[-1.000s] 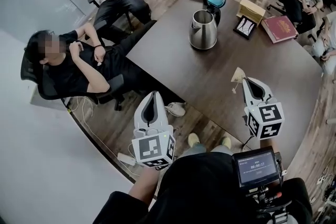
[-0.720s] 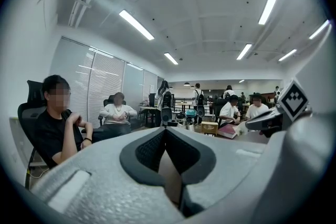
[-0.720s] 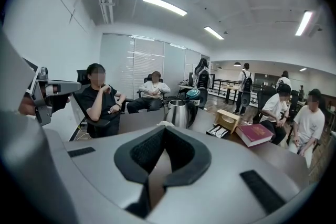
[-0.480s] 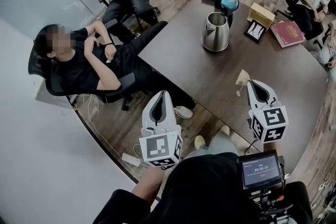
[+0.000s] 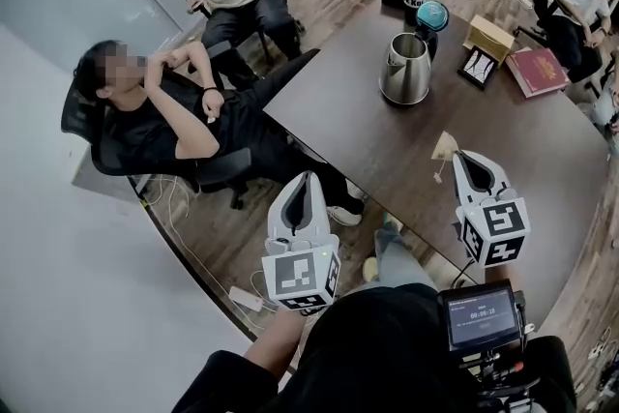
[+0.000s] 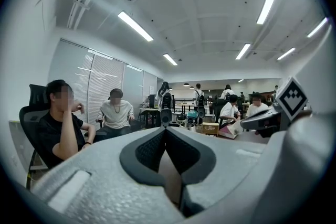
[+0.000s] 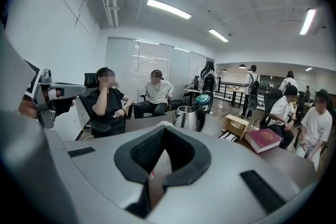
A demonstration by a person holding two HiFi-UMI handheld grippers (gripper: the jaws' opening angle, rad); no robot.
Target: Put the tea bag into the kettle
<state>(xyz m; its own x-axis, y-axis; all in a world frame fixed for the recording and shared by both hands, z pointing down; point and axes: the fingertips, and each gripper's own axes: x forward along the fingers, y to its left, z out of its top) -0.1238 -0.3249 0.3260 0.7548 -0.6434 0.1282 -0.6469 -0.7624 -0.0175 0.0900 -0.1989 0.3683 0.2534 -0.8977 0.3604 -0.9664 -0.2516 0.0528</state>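
The right gripper [image 5: 456, 154], clamped on the tea bag [image 5: 443, 145], has edged toward the kettle [image 5: 405, 70] at upper centre, so the carry is underway; the left gripper [image 5: 304, 177] hangs closed and empty.

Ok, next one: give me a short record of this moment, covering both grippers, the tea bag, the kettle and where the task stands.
left gripper: jaws shut, nothing between them, held beyond the table's near edge, over the floor
right gripper: jaws shut on the tea bag, above the table
tea bag: pale, pinched at the right gripper's tip
kettle: steel, upright on the table, farther out than the tea bag and apart from it
table: dark brown top
task state: tea bag picked up, not yet in the kettle
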